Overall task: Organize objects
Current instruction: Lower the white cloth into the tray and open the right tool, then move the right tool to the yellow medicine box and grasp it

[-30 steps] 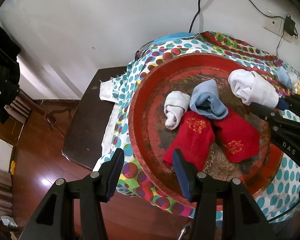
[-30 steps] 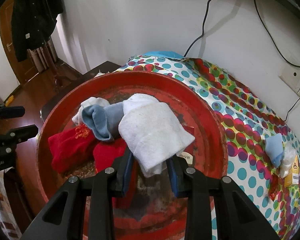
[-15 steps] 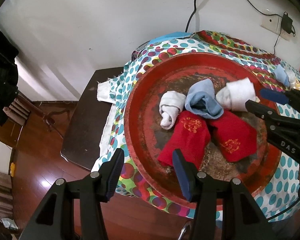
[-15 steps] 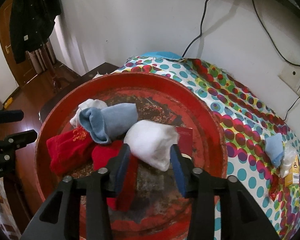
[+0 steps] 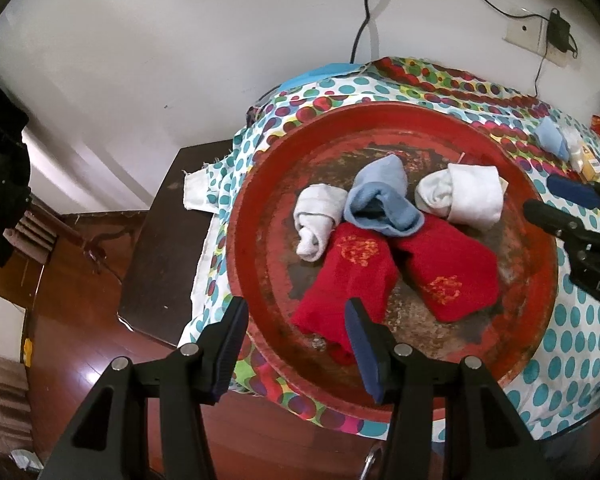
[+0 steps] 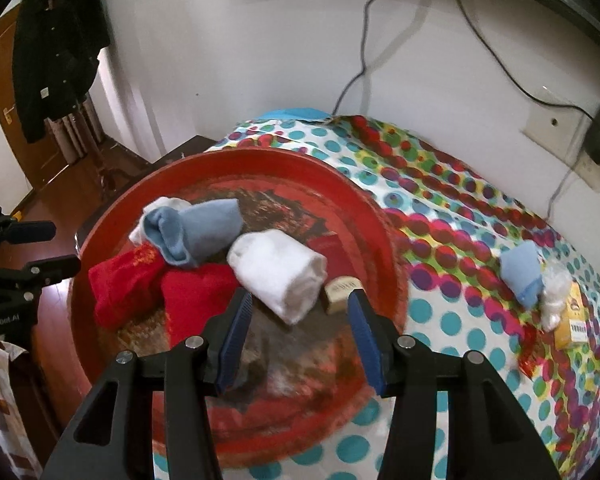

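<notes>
The right hand-held gripper stands open and empty, just short of the white sock roll on the red tray. The left hand-held gripper hangs wide open, holding nothing.

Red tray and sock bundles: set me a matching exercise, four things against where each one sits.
Things:
1. blue sock roll
2. larger white roll
3. loose blue sock
4. red tray

Places:
A. on the dotted cloth, outside the tray
B. just ahead of the right gripper
C. on the tray, between the two white rolls
D. on the dotted cloth, holding the bundles

Pairs: 1-C, 2-B, 3-A, 4-D
</notes>
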The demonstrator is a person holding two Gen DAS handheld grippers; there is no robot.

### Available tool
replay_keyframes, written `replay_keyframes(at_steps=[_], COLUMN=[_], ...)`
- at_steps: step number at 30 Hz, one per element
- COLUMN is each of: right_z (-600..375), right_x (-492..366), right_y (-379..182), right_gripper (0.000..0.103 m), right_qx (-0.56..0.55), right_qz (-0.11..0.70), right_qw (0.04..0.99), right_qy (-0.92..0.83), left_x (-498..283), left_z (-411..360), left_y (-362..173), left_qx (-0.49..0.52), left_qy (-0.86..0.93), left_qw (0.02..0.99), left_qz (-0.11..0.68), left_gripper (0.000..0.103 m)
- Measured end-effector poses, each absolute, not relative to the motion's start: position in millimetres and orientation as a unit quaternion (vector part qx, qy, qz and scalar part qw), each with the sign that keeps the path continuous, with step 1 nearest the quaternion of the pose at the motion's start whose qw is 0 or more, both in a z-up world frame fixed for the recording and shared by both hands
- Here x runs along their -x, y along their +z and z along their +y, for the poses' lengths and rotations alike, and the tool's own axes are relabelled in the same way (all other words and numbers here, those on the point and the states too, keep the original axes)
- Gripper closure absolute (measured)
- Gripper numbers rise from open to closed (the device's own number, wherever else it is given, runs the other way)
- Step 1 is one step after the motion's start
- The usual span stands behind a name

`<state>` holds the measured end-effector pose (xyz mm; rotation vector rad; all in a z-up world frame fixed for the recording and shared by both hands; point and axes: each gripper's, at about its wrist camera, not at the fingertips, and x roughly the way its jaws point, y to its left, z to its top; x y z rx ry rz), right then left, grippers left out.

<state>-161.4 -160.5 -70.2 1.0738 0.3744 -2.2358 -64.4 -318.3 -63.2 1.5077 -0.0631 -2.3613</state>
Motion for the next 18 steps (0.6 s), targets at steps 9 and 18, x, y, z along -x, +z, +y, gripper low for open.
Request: replay_keyframes(at_steps=[9, 18], right_z=[-101, -21], right_x=[178, 206], right_y=[-70, -79], right_gripper=[0.055, 0.055], right_qx=[-0.413, -0.426], right_qz=[0.120, 0.088], right_qw=[0.265, 0.192], right_qy=[-0.863, -0.880], left_x=[69, 75], left_z=[-301, -282], left_y=[-64, -69], left_qx=[-0.531, -0.536], left_qy=[-0.832, -0.831], left_qw=[0.155, 0.142], left_qz=[-0.039, -0.057], left_gripper=[0.051, 0.051])
